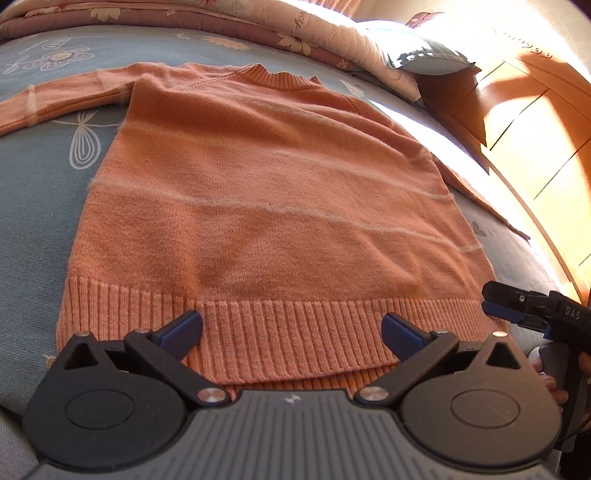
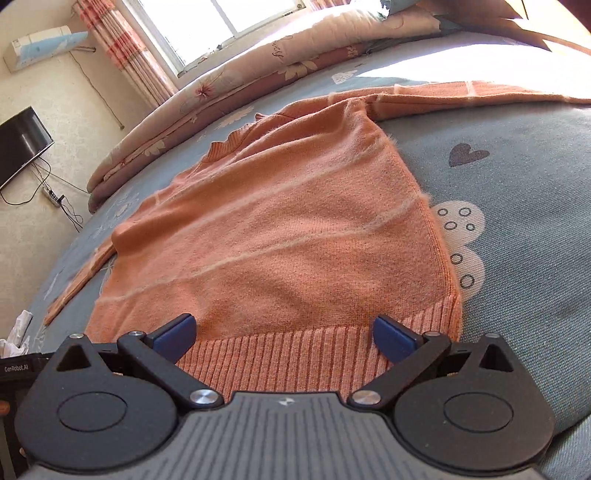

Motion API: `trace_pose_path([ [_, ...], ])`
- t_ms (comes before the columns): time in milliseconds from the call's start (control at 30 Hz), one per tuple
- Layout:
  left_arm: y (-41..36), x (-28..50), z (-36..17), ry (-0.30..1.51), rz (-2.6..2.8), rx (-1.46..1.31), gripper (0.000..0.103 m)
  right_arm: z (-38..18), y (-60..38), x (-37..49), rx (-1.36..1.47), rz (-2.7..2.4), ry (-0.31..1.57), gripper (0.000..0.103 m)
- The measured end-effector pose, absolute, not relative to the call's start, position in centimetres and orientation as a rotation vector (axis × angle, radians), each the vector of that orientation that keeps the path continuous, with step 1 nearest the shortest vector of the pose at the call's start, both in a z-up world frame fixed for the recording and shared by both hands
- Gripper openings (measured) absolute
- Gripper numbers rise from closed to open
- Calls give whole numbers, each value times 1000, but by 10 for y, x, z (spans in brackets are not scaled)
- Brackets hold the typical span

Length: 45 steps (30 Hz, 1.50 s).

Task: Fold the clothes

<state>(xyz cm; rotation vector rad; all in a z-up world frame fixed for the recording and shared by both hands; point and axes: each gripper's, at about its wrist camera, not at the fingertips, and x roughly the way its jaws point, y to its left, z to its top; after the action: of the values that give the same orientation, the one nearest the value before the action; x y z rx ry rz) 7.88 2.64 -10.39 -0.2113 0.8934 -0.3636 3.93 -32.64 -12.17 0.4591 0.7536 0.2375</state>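
Note:
An orange knit sweater [image 1: 266, 177] with thin pale stripes lies flat on the bed, collar far, ribbed hem [image 1: 295, 332] near me, both sleeves spread out sideways. My left gripper [image 1: 291, 328] hovers open over the middle of the hem, nothing between its blue pads. The right gripper [image 1: 513, 306] shows at the hem's right corner in the left wrist view, a hand on its handle. In the right wrist view the sweater [image 2: 288, 229] fills the middle, and my right gripper [image 2: 284, 334] stands open above the hem's right part [image 2: 288, 362].
The blue patterned bedsheet [image 1: 40, 192] surrounds the sweater. A folded floral quilt [image 2: 229, 85] lies along the bed's far side, with a pillow [image 1: 428, 55]. A wooden headboard [image 1: 535, 140] stands to the right. A wall TV [image 2: 20, 144], cables and a window [image 2: 229, 22] lie beyond the bed.

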Motion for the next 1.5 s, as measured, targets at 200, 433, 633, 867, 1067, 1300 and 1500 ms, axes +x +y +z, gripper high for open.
trace_pose_path([
  [200,24,61,-97,878,-381,-130,102,-124,-318,33,395,237,718,103],
  [433,17,94,-95,821,-327,-53,102,-119,-303,31,311,186,726,103],
  [633,10,81,-113,800,-291,46,102,-99,-263,44,77,191,665,103],
  [867,17,73,-114,781,-303,37,102,-125,-211,81,-161,183,700,103],
  [1067,12,69,-115,764,-321,80,102,-131,-245,43,-71,176,694,103],
  [1300,9,99,-105,718,-380,68,102,-137,-255,24,-21,172,657,103],
  [1500,36,103,-114,737,-332,-11,102,-137,-255,23,-13,169,656,103],
])
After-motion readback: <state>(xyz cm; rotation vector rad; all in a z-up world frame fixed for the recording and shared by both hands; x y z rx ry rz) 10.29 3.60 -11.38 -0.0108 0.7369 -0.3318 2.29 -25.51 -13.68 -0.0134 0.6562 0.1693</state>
